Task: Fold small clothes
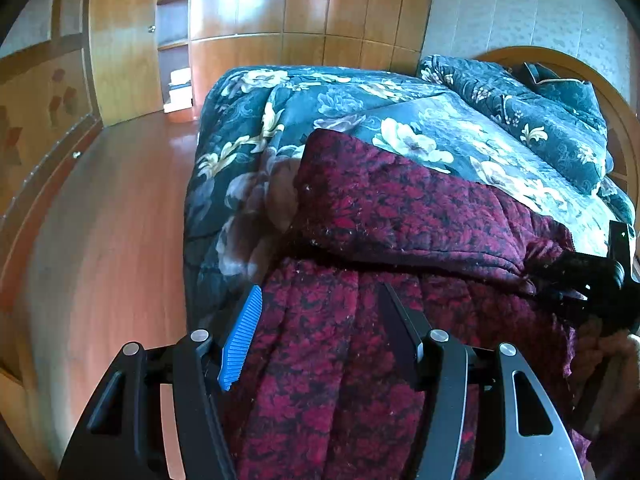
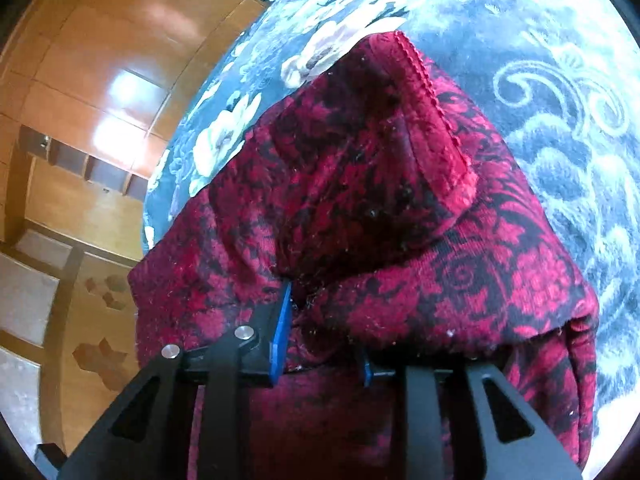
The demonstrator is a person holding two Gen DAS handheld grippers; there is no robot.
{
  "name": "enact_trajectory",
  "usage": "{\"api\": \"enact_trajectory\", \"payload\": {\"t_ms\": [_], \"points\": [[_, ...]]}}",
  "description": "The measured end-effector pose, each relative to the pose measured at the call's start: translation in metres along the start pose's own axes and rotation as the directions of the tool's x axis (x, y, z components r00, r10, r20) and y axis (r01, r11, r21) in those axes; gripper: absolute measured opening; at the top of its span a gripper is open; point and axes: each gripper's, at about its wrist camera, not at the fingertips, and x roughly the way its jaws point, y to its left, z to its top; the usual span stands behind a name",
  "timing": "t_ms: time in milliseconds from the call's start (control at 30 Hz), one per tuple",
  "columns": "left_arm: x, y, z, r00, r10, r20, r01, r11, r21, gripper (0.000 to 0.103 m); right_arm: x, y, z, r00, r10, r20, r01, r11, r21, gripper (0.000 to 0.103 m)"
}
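Observation:
A dark red garment with a black flower pattern [image 1: 400,208] lies on the bed, its far part folded over the near part. My left gripper [image 1: 320,288] hangs open over the near part; cloth runs between its fingers and the blue pad [image 1: 240,340] sits at the garment's left edge. In the right wrist view the garment [image 2: 400,200] rises in a peak with a scalloped hem [image 2: 432,92]. My right gripper [image 2: 324,320] is shut on a bunched fold of it, with one pad partly buried in cloth. The right gripper [image 1: 592,284] also shows at the fold's right end.
The bed carries a teal flowered quilt [image 1: 340,96], with a matching pillow [image 1: 540,112] and a wooden headboard [image 1: 618,128] at the far right. Left of the bed runs a shiny wooden floor [image 1: 112,220]. Wooden wardrobes [image 1: 280,20] line the far wall.

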Motion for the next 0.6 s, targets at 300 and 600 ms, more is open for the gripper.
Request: {"api": "enact_trajectory", "payload": {"t_ms": [300, 600], "points": [[-0.026, 0.002, -0.007, 0.999, 0.002, 0.044, -0.002, 1.0, 0.013, 0.07, -0.024, 0.008, -0.017, 0.998, 0.033, -0.047, -0.038, 0.994, -0.102, 0.069], [-0.042, 0.006, -0.025, 1.0, -0.001, 0.03, 0.001, 1.0, 0.02, 0.07, -0.053, 0.002, -0.054, 0.996, 0.0, -0.091, -0.018, 0.98, -0.198, 0.071]]}}
